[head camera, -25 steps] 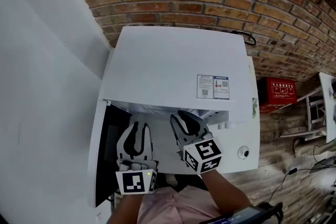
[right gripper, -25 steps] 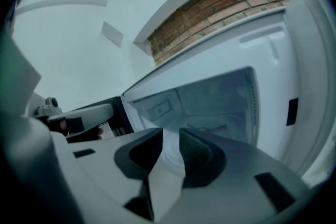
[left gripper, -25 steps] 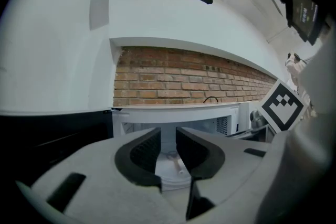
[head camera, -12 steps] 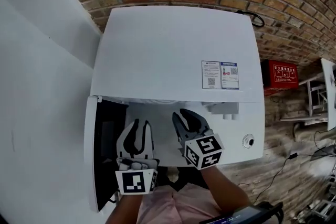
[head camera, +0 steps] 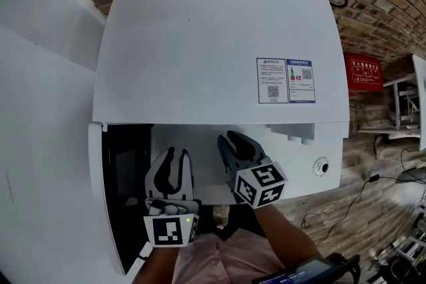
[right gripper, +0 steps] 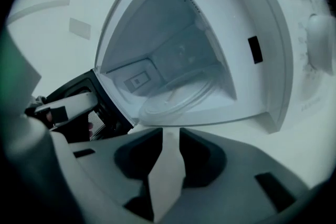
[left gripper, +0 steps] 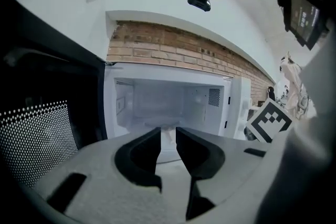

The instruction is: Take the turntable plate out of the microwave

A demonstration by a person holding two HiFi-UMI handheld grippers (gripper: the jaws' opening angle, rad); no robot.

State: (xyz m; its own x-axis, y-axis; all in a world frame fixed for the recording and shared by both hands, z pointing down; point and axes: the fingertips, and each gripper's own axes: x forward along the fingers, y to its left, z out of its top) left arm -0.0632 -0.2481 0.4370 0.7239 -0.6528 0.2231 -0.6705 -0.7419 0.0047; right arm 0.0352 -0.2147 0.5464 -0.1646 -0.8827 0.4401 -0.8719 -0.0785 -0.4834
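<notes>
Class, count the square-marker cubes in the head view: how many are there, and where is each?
2. One cube sits on the left gripper, low and left of centre. The other cube sits on the right gripper, beside it and slightly higher. None appears hidden.

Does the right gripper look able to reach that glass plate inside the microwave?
Probably yes. The microwave door is swung open, the plate lies uncovered inside, and the right gripper, jaws apart and empty, faces the opening with nothing between.
</notes>
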